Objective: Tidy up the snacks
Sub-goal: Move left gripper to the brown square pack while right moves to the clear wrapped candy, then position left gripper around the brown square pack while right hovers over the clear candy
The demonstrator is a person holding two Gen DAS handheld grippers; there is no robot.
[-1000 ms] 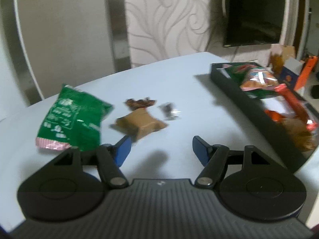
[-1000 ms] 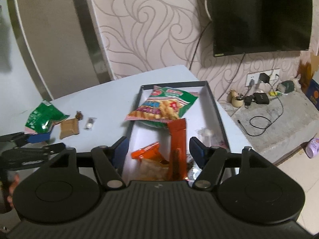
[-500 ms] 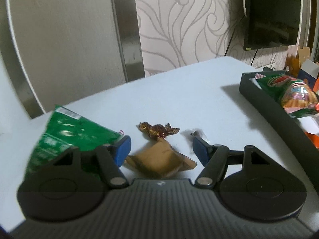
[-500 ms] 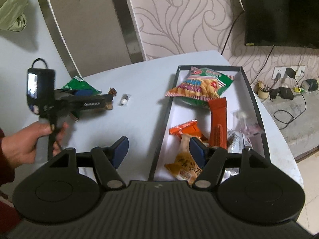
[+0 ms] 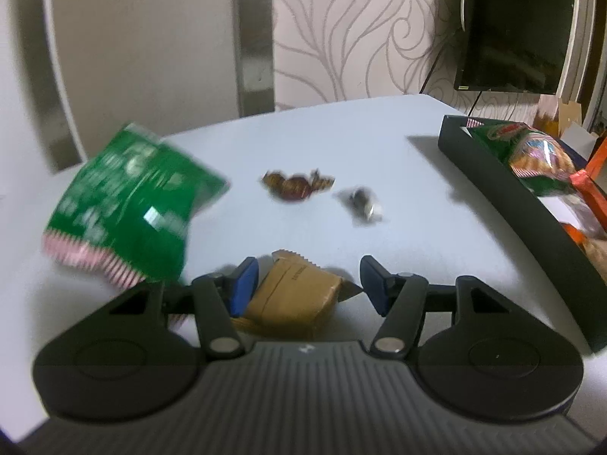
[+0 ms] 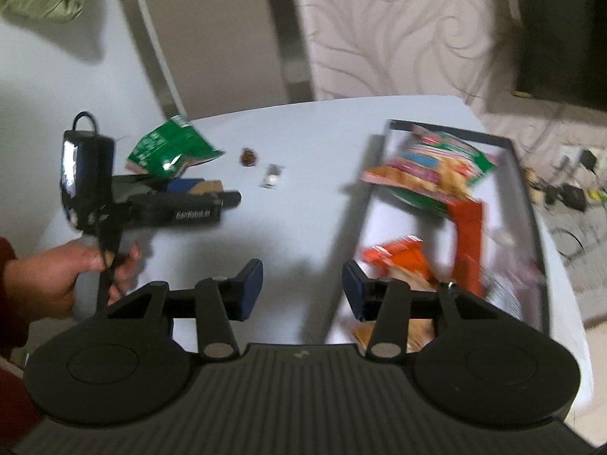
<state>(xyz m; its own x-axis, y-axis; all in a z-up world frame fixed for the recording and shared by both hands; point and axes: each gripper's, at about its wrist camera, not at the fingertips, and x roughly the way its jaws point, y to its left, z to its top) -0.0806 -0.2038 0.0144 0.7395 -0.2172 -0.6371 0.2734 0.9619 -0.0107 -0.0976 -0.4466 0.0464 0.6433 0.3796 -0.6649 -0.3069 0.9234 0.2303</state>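
Observation:
A brown snack packet (image 5: 292,295) lies on the white table between the fingers of my left gripper (image 5: 309,284), whose jaws are closing. The left pad sits against it and the right pad stands just clear. In the right wrist view, a hand (image 6: 57,276) holds the left gripper (image 6: 212,191) low over that packet (image 6: 208,186). My right gripper (image 6: 302,290) hovers above bare table beside the tray, jaws closing on nothing. A green bag (image 5: 129,204) (image 6: 167,149), a brown twisted candy (image 5: 296,185) (image 6: 248,158) and a small clear-wrapped sweet (image 5: 362,204) (image 6: 273,178) lie loose.
A black tray (image 6: 373,189) (image 5: 493,185) at the right holds a colourful chips bag (image 6: 428,170) and several orange packets (image 6: 398,258). A dark screen (image 5: 512,38) hangs on the patterned wall. Cables and plugs (image 6: 569,193) lie beyond the table's right edge.
My left gripper came down over the brown packet and its jaws narrowed around it. The right gripper swung left toward the open table and its jaws narrowed too.

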